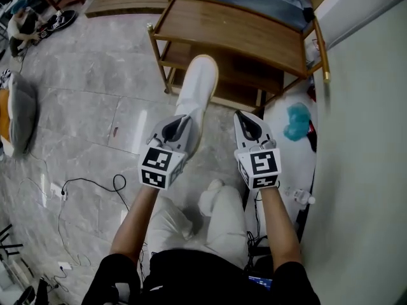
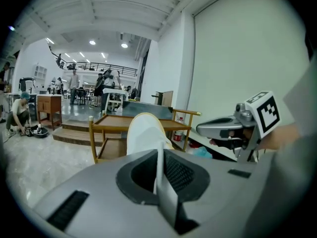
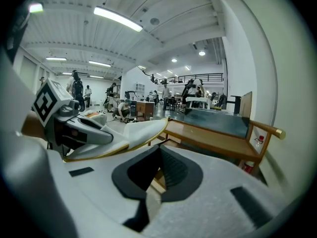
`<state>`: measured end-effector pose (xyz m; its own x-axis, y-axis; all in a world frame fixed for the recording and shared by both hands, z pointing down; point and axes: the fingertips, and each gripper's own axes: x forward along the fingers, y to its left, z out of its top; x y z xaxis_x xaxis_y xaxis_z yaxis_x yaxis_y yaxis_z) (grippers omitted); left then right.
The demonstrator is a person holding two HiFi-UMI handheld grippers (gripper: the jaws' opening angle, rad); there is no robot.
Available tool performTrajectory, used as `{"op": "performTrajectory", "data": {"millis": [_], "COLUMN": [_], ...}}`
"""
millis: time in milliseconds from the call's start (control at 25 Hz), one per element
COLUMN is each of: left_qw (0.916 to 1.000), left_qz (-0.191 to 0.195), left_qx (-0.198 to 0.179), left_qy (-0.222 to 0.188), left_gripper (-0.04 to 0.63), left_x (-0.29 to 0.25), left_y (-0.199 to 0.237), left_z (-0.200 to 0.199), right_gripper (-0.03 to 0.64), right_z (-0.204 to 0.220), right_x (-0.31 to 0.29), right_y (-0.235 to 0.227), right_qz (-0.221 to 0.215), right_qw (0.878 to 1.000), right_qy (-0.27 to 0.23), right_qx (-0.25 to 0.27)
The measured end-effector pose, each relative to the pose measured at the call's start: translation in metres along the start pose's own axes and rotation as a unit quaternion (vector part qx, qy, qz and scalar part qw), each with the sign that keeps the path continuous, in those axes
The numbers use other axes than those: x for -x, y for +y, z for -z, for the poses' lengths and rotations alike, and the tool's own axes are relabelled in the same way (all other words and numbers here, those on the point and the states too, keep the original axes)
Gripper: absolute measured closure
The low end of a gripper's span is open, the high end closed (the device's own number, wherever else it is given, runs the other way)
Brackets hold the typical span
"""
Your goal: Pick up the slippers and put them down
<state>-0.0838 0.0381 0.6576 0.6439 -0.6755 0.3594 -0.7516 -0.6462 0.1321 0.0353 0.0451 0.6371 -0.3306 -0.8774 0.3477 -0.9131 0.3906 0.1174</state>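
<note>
A long white slipper with a yellowish sole edge point(image 1: 198, 88) sticks forward from my left gripper point(image 1: 173, 129), which is shut on its heel end. In the left gripper view the slipper point(image 2: 143, 130) rises just past the jaws of the left gripper point(image 2: 159, 158), a thin white edge pinched between them. My right gripper point(image 1: 249, 127) hangs beside it at the same height, its jaws together and nothing in them. The right gripper view shows the held slipper point(image 3: 133, 133) and the left gripper point(image 3: 74, 128) on the left, beyond my right gripper point(image 3: 157, 155).
A two-level wooden trolley with brass posts point(image 1: 241, 33) stands right ahead. The white wall point(image 1: 362, 138) is close on the right, with a teal object point(image 1: 297, 121) and a bottle point(image 1: 304, 197) at its foot. Cables point(image 1: 82, 189) and a grey cushion point(image 1: 19, 110) lie at left.
</note>
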Motion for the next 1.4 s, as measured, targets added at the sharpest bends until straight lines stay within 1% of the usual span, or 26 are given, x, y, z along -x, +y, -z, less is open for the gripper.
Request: {"op": "performTrajectory", "data": {"millis": [200, 360, 560, 680, 760, 1000, 1080, 1200, 1400], "left_qw": [0.9999, 0.9999, 0.9999, 0.9998, 0.9997, 0.9996, 0.9995, 0.9997, 0.9990], "left_qz": [0.001, -0.004, -0.002, -0.002, -0.003, -0.002, 0.000, 0.004, 0.007], "left_qx": [0.001, -0.013, -0.015, -0.017, -0.021, -0.027, -0.028, -0.022, -0.040], "left_qy": [0.011, -0.002, -0.006, -0.005, -0.012, -0.013, -0.012, -0.011, -0.020], "left_gripper": [0.577, 0.577, 0.577, 0.577, 0.577, 0.577, 0.577, 0.577, 0.577], "left_x": [-0.021, -0.042, -0.065, -0.077, -0.086, -0.107, -0.111, -0.113, -0.118], "left_y": [0.009, 0.024, 0.033, 0.038, 0.044, 0.057, 0.057, 0.056, 0.063], "left_z": [0.046, 0.085, 0.124, 0.150, 0.171, 0.228, 0.241, 0.249, 0.273], "right_gripper": [0.627, 0.627, 0.627, 0.627, 0.627, 0.627, 0.627, 0.627, 0.627], "right_z": [0.043, 0.075, 0.115, 0.140, 0.157, 0.201, 0.212, 0.224, 0.241], "right_x": [-0.024, -0.043, -0.067, -0.079, -0.087, -0.108, -0.112, -0.117, -0.119], "right_y": [0.006, 0.004, 0.003, 0.008, 0.010, 0.015, 0.017, 0.017, 0.022], "right_qz": [-0.002, -0.001, 0.001, -0.009, -0.013, -0.006, -0.003, 0.004, 0.011], "right_qw": [1.000, 1.000, 1.000, 1.000, 1.000, 0.999, 0.999, 0.999, 0.999], "right_qy": [-0.002, -0.004, -0.013, -0.020, -0.023, -0.028, -0.029, -0.032, -0.033], "right_qx": [0.003, 0.006, 0.005, 0.007, 0.013, 0.028, 0.034, 0.036, 0.042]}}
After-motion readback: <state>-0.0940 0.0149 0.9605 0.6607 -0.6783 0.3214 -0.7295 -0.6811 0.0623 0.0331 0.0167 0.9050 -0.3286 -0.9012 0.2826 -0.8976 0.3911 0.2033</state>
